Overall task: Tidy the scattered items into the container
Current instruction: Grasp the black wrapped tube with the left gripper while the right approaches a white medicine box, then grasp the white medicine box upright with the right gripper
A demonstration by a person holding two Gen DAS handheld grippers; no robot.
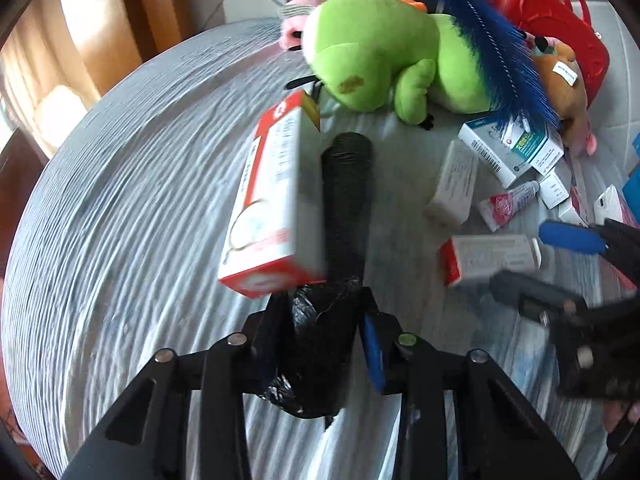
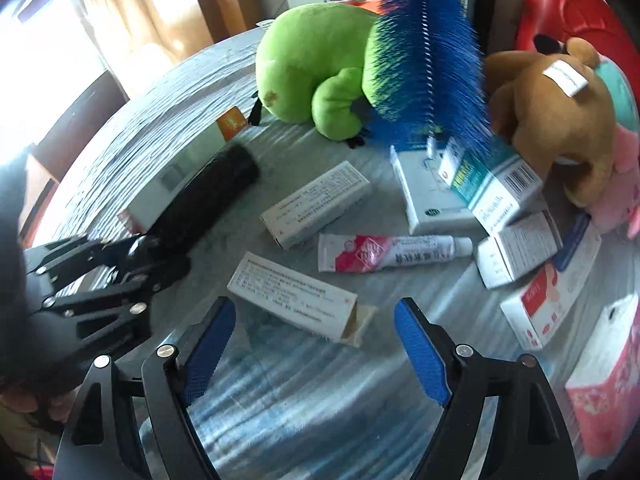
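Left gripper (image 1: 320, 332): we tilt it steeply down, jaws pinching a black bag roll (image 1: 344, 216)
Roll: dark cylinder stretching far, red-white box (image 1: 276, 204) touching its left side
Right gripper (image 2: 316, 344): we angle it down, fingers spread wide, gripping nothing, just near of a white carton (image 2: 292, 300)
Table (image 1: 120, 200): grey, ridged
Container: we cannot tell which it is

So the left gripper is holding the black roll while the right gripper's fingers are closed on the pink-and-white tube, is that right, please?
Not quite. The left gripper does hold the black roll, but the right gripper holds nothing: its fingers stand open above a white box, and the pink-and-white tube lies untouched on the table beyond it. The right wrist view shows this.
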